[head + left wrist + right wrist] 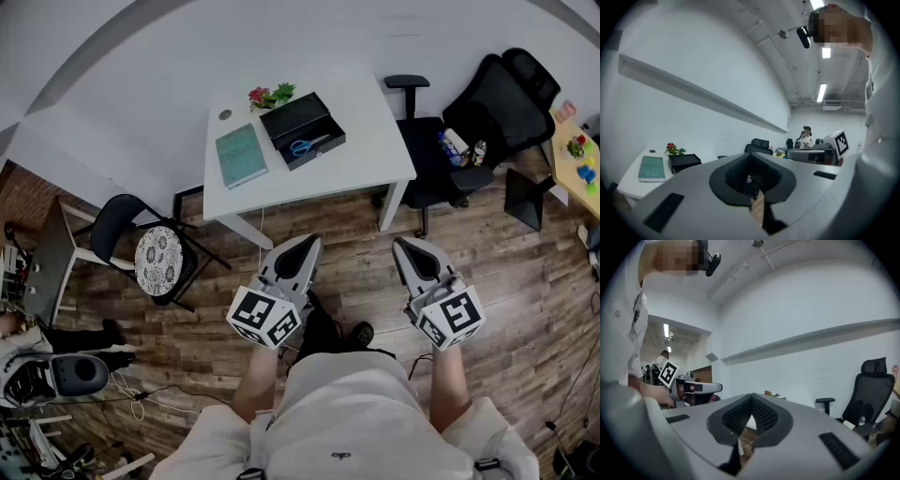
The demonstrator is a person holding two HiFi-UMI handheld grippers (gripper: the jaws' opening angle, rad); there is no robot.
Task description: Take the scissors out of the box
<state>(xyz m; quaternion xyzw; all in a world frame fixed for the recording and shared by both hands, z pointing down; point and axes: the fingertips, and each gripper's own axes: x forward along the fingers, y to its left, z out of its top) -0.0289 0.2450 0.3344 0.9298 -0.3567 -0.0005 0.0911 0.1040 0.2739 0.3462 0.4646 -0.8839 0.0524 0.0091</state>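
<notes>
An open black box (302, 128) stands on the white table (366, 159), far ahead of me. Blue-handled scissors (303, 146) lie inside it. My left gripper (308, 243) and right gripper (404, 245) are held level over the wooden floor, well short of the table, both shut with nothing in them. In the left gripper view the jaws (750, 157) meet at the tip, and the box (684, 162) shows small at the left. The right gripper (751, 397) also has its jaws together; the scissors are hidden in both gripper views.
A green book (241, 155) lies left of the box, with red flowers (270, 95) behind it. A black chair with a patterned cushion (159, 258) stands left of the table. Black office chairs (487, 117) stand to its right. A person (805, 137) stands far off.
</notes>
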